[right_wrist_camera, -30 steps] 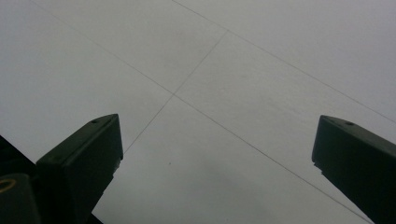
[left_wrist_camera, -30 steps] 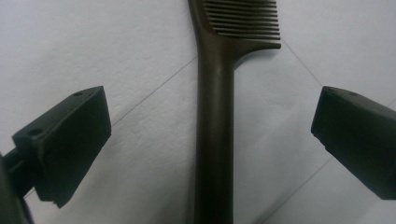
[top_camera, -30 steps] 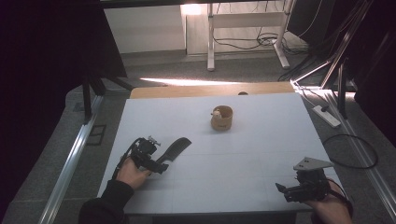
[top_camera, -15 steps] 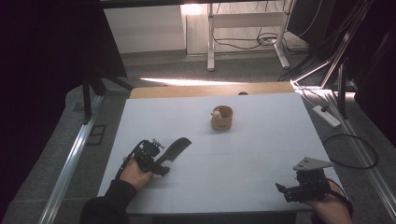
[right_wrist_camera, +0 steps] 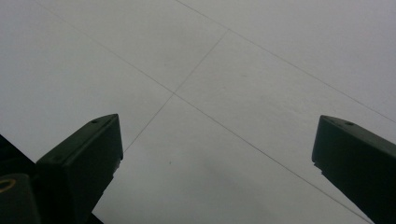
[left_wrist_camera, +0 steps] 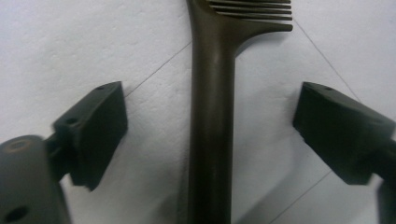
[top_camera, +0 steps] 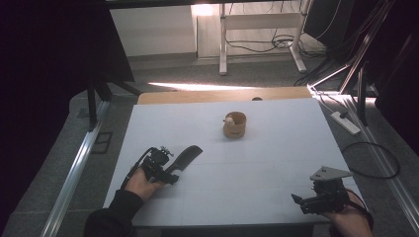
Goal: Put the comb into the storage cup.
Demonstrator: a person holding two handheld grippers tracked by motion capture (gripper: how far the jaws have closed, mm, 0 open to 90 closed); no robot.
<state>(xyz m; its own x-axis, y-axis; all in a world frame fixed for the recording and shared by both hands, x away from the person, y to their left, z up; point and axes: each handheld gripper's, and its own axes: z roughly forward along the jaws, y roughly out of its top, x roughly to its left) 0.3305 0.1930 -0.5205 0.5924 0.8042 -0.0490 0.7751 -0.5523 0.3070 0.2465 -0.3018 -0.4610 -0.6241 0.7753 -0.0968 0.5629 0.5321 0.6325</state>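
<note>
A dark comb lies flat on the white table, left of the middle. In the left gripper view its handle runs up between the jaws, and the teeth begin at the top edge. My left gripper is open, one jaw on each side of the handle and both clear of it. Near the table's front right corner, my right gripper is held low and open. In the right gripper view, only bare table surface lies between the jaws of the right gripper.
A small round wooden cup with a pale item inside stands past the middle of the table. A wooden strip runs along the far edge. Cables and a power strip lie on the floor to the right.
My left gripper has edged slightly right, closer along the comb's handle. The comb, the cup and my right gripper have stayed in place.
</note>
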